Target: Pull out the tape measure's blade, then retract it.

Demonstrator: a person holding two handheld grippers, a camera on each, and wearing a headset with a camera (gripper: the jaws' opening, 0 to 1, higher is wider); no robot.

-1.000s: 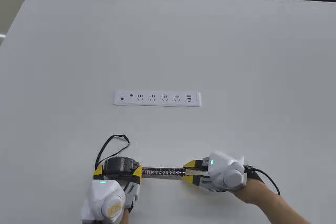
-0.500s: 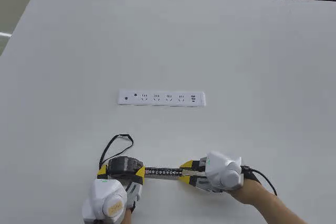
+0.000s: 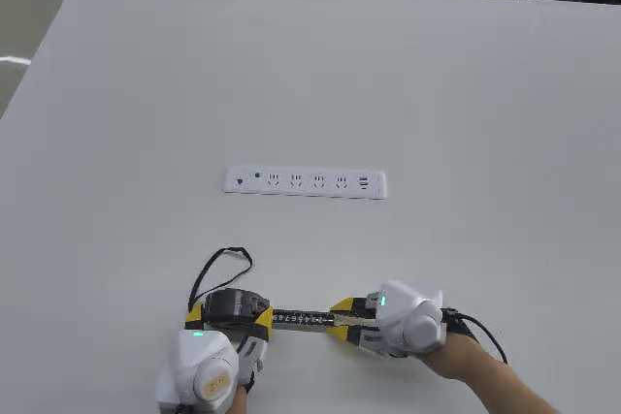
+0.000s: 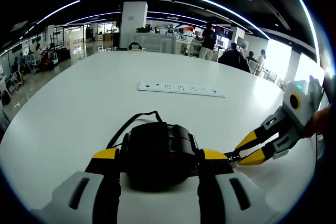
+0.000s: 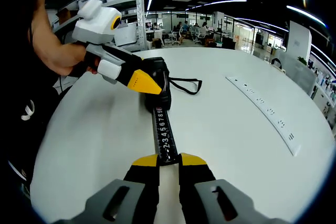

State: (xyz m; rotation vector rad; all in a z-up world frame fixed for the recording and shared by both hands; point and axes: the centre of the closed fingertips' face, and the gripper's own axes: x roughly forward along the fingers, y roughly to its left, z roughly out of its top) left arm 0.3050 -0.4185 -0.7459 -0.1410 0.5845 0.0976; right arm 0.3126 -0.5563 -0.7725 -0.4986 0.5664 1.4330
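Near the front edge of the table [image 3: 437,94], we hold the tape measure [image 3: 231,303] flat, our left tool [image 3: 229,319] clenched across its black housing so it cannot slide under the pull. Our right tool [image 3: 338,319] is pinched on the end of the blade [image 3: 303,318], low and level, which should keep the strip straight. A short length lies drawn out between the two. From the right gripper view we read the printed numerals and see the jaws closed on the tip. The head view adds the power strip [image 3: 305,182], well apart. The left gripper view shows the strap [image 4: 134,121] looping behind the housing.
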